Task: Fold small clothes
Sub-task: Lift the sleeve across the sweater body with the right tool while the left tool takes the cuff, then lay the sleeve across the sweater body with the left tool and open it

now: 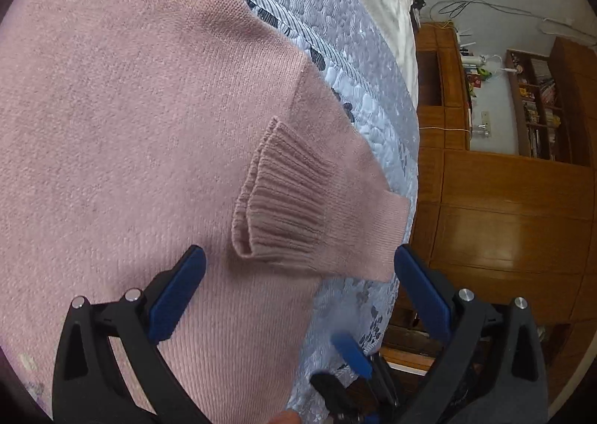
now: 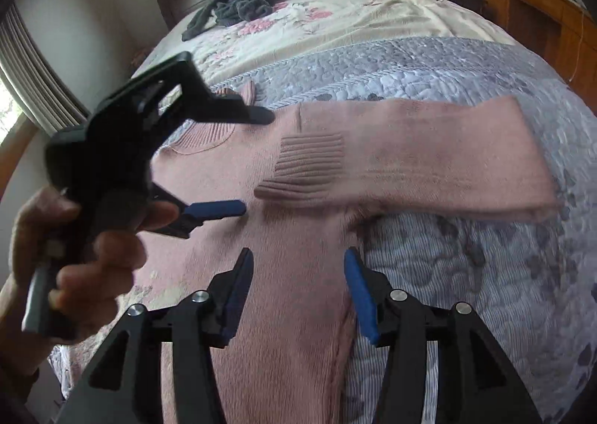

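Sweater: pink sweater flat on your bed, sleeve folded across.
Left tongs: spread, empty.
Right tongs: spread, empty.

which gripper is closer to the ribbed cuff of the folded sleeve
Left. The left gripper hangs open just short of the ribbed cuff; the right gripper is open lower down, over the sweater's side edge.

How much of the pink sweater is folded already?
One sleeve is folded across the pink sweater, its cuff resting on the chest. Both grippers, left and right, hover open, holding nothing. The body is flat on the bed, not yet folded.
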